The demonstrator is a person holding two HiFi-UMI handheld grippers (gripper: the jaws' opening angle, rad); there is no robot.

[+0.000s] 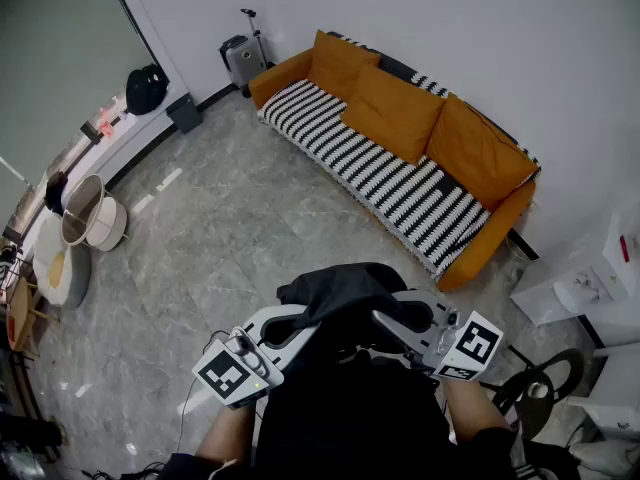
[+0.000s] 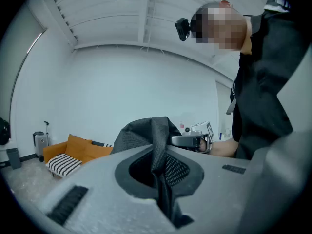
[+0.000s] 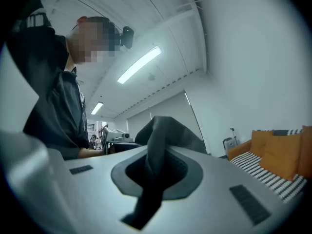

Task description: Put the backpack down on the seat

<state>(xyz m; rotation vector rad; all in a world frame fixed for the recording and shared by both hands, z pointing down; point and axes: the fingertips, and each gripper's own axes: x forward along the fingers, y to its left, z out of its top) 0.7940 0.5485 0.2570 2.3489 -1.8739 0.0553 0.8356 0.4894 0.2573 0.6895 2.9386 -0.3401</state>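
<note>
Black backpack is bunched up at the bottom centre of the head view, pinched from both sides: left gripper and right gripper are each clamped tight on its fabric. Well apart, toward the upper right, sits the orange sofa with its striped seat.

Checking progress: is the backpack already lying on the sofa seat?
No, the backpack is held over the floor, away from the striped sofa seat.

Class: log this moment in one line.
left hand-held gripper: shut on backpack | right hand-held gripper: shut on backpack | sofa: not reached
</note>
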